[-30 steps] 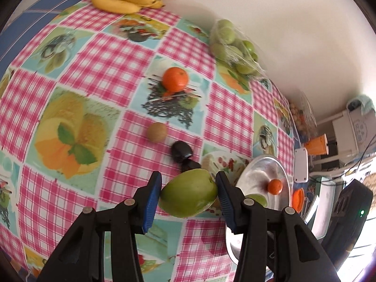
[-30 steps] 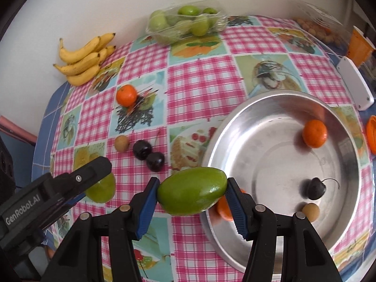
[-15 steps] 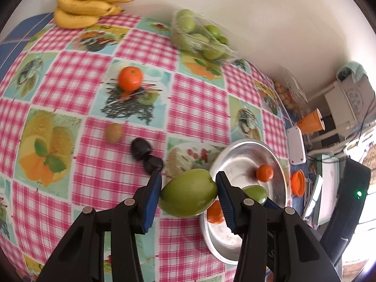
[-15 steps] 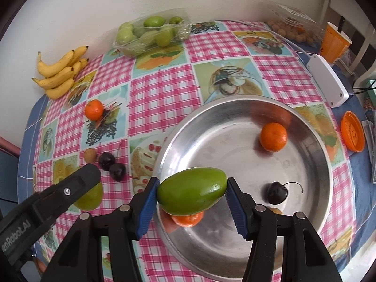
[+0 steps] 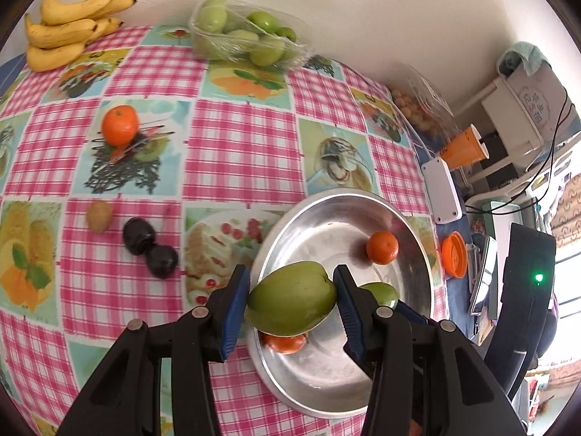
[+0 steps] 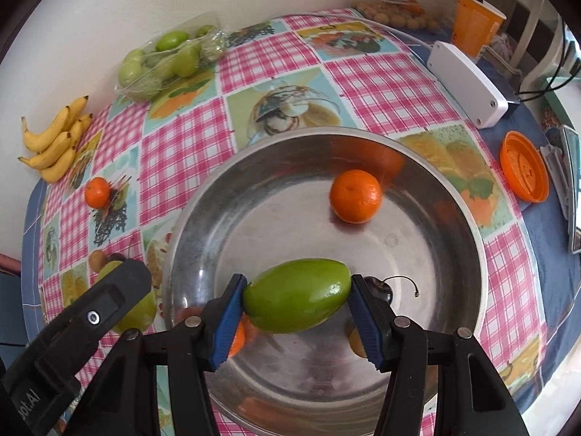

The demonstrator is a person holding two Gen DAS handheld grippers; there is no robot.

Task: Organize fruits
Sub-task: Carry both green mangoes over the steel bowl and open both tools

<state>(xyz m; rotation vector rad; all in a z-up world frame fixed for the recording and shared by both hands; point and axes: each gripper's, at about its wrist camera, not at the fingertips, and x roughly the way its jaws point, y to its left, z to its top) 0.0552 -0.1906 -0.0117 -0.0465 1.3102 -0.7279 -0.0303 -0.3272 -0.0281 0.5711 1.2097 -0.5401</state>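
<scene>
both tongs clenched on green oval mangoes: right tongs (image 6: 296,307) over the round steel bowl (image 6: 468,225), left tongs (image 5: 290,303) just reaching its rim, long axes crosswise.

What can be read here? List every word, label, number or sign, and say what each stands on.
"ot.AI": white letters on the left gripper body, seen from the right wrist view; the start is cut off at the picture's edge.
Round print on the white appliance: too blurred to read.
Nothing else legible; the tablecloth shows pictures only.
</scene>
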